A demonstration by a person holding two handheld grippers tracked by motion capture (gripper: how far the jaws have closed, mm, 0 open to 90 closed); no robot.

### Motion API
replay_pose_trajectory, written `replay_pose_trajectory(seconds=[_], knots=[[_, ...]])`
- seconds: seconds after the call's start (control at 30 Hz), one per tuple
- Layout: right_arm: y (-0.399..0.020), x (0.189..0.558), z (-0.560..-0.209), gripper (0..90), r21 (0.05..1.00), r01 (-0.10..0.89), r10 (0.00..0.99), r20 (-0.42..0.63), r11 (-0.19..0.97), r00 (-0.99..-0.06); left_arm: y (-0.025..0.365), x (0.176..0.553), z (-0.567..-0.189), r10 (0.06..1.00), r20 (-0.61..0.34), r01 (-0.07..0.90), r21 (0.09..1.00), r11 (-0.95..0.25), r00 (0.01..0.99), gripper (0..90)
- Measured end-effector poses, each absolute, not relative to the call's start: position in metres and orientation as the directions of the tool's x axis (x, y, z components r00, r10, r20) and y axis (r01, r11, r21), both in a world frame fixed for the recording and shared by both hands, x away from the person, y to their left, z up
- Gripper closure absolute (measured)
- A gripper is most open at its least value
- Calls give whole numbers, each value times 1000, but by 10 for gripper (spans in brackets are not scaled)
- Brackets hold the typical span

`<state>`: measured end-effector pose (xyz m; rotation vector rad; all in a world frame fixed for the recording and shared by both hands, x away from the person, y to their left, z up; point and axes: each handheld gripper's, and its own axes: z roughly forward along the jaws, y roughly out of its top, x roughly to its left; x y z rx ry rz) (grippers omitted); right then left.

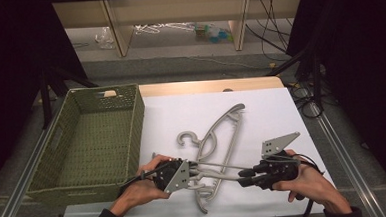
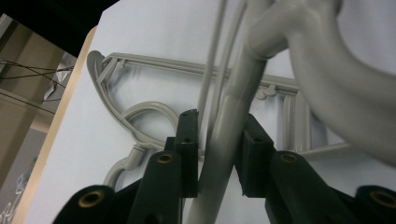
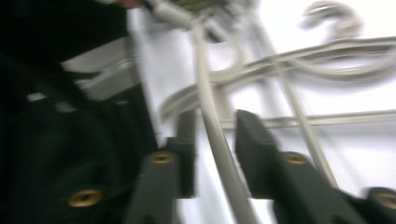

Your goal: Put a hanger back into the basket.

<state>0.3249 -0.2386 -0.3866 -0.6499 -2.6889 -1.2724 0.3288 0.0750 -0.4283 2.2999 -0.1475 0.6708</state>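
A grey plastic hanger [image 1: 219, 174] is held low over the near middle of the desk [image 1: 271, 114], between the two claws. A second grey hanger [image 1: 222, 129] lies flat on the white surface beyond it, its hook [image 1: 186, 138] turned toward the basket; the two hangers cross in the high view.

The left claw [image 1: 194, 172] meets the held hanger from the left. In the left gripper view its jaws stand narrow, pressed on both sides of a thick grey bar [image 2: 224, 140] of that hanger.

The right claw [image 1: 244, 178] reaches in from the right. In the right gripper view, which is blurred, a thin grey rod [image 3: 217, 140] of the hanger passes between the jaws; a gap shows on either side of it, so the jaws are not clamped.

A green woven basket [image 1: 70, 145] stands on the left part of the desk, just beside the left hand [image 1: 142, 188].
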Motion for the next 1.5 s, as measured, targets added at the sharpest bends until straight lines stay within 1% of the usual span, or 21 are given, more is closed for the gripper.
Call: replay_pose_trajectory(seconds=[0.13,0.2,0.23,0.27,0.47,0.63,0.67,0.7,0.77,0.8,0.83,0.87,0.9,0.93,1.0,1.07,1.13,1.17,1.27,1.37,1.5], knots=[[-244,326,-378,572,730,402,416,177,552,-892,72,330,-425,70,516,-315,619,-719,854,763],[-245,327,-377,557,737,401,425,170,544,-889,70,330,-425,75,511,-313,629,-711,856,773],[-246,328,-375,525,748,391,436,152,536,-887,70,330,-423,66,519,-321,618,-718,852,780],[-248,329,-372,458,765,399,482,134,505,-866,68,331,-420,81,516,-313,628,-712,853,786],[-257,330,-356,400,829,384,589,83,407,-804,68,338,-411,115,493,-268,639,-721,862,788],[-262,328,-347,380,859,368,630,70,356,-773,68,344,-406,200,418,-155,675,-721,886,788],[-263,327,-345,377,866,363,641,66,344,-765,69,348,-402,262,371,-78,694,-715,891,788],[-263,327,-345,377,866,363,641,66,344,-765,69,348,-402,262,371,-78,694,-715,891,788],[-260,324,-346,359,852,392,643,87,347,-761,74,357,-396,375,256,65,746,-663,891,789],[-260,324,-346,359,852,392,643,87,347,-761,74,357,-396,375,256,65,746,-663,891,789],[-257,323,-348,358,846,399,643,89,354,-761,75,359,-395,404,226,101,757,-645,886,789],[-251,319,-355,357,836,409,638,95,366,-764,80,363,-391,455,153,175,781,-600,877,788],[-248,318,-359,356,829,414,633,96,376,-768,82,364,-388,481,117,209,794,-571,869,788],[-248,318,-359,356,829,414,633,96,376,-768,82,364,-388,481,117,209,794,-571,869,788],[-238,314,-373,346,802,437,618,111,407,-779,91,368,-381,536,20,289,825,-486,844,788],[-234,312,-380,346,786,451,609,123,422,-784,95,369,-377,545,-9,310,830,-463,839,788],[-229,310,-387,346,764,467,596,136,445,-792,106,369,-366,576,-96,368,850,-378,812,788],[-229,310,-387,346,764,467,596,136,445,-792,106,369,-366,576,-96,368,850,-378,812,788],[-226,308,-394,346,748,476,588,144,462,-796,121,367,-349,599,-176,410,868,-281,781,788],[-224,308,-401,343,739,477,579,144,476,-802,134,364,-332,610,-223,434,873,-222,760,788],[-225,307,-403,343,729,486,578,152,482,-802,147,362,-313,612,-245,439,878,-188,752,788]])
